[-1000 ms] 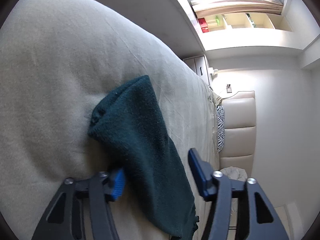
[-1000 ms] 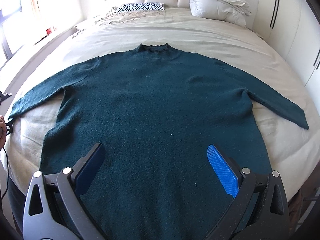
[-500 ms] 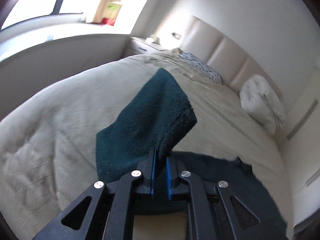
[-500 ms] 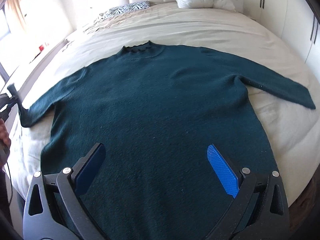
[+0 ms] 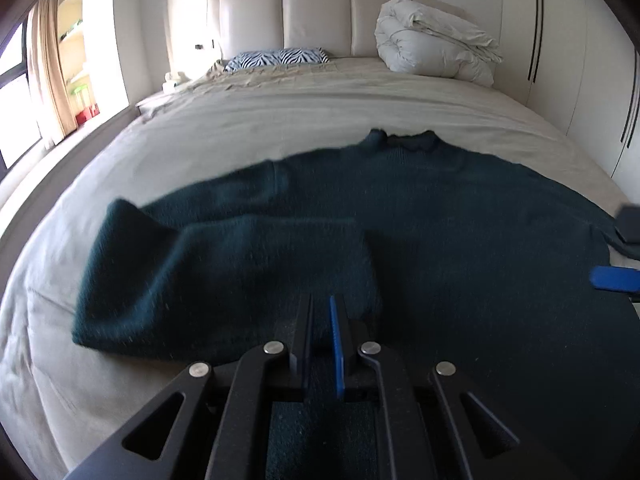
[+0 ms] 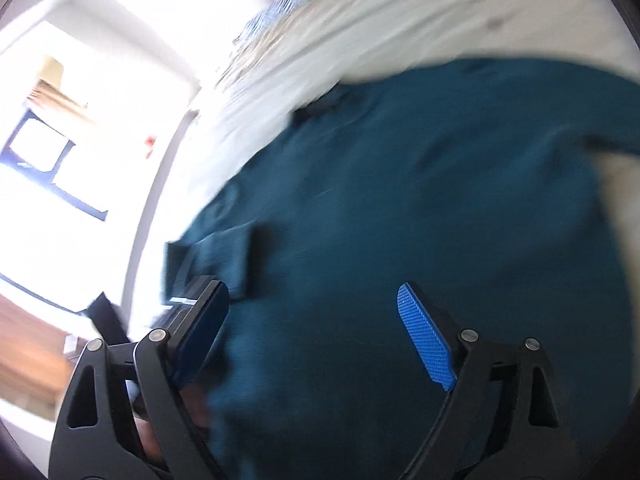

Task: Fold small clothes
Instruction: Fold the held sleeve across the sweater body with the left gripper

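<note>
The left gripper had its fingers drawn close together, clamped on the cuff end of the sweater's sleeve. That sleeve was folded back from the outer shoulder and lay across the sweater's body, its length running crosswise to the bed. The fold made a rounded bend at the left side of the garment.

The right gripper had its fingers spread wide apart with nothing between them, held above the lower body of the dark teal sweater. One blue pad of it showed at the right edge of the left wrist view.

The sweater lay flat on the bed, its long axis running from hem to collar. Its collar pointed toward the headboard, and its hem lay nearest the grippers. The far sleeve was only partly visible in the blurred right wrist view.

At the head of the bed a zebra-print pillow lay to the left, and a rolled white duvet sat to the right.
</note>
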### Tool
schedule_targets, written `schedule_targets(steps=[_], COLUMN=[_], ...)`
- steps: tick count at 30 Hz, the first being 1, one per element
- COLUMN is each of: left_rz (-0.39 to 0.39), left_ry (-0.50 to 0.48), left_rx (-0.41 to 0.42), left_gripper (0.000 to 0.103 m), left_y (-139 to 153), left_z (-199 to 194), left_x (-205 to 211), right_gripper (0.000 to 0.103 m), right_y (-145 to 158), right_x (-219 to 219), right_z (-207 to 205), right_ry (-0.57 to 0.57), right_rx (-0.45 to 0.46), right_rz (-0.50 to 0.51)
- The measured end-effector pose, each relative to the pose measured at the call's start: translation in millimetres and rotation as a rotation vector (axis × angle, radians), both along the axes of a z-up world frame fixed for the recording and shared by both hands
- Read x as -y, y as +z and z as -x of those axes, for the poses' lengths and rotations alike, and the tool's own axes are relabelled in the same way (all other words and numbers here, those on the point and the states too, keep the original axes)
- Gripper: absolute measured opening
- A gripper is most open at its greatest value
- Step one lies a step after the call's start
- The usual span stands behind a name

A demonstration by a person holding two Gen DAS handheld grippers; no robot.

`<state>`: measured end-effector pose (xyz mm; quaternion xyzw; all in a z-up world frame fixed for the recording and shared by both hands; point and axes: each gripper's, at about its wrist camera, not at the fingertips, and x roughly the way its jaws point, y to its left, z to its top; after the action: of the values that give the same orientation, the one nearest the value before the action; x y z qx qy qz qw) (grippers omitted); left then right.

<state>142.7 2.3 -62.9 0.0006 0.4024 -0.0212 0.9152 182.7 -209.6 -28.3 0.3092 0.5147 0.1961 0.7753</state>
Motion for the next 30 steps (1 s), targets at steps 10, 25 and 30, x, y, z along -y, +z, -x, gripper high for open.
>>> schedule_targets(steps=[10, 25, 30], left_rz=[0.184, 0.299, 0.363], left_ry=[0.083, 0.104, 0.131], left_rx=[0.003, 0.044, 0.1], left_gripper=[0.009, 0.015, 0.021], left_y=[-14, -10, 9], left_z=[17, 31, 47], left_x=[-40, -62, -79], right_gripper=[0.053, 0.007, 0.007], right_y=[-68, -55, -28], right_x=[-93, -150, -106], right_z=[-84, -102, -104], right_ry=[0.108, 0.235, 0.164], right_rx=[-0.205, -0.025, 0.046], right_rz=[-0.169, 0.128, 0.159])
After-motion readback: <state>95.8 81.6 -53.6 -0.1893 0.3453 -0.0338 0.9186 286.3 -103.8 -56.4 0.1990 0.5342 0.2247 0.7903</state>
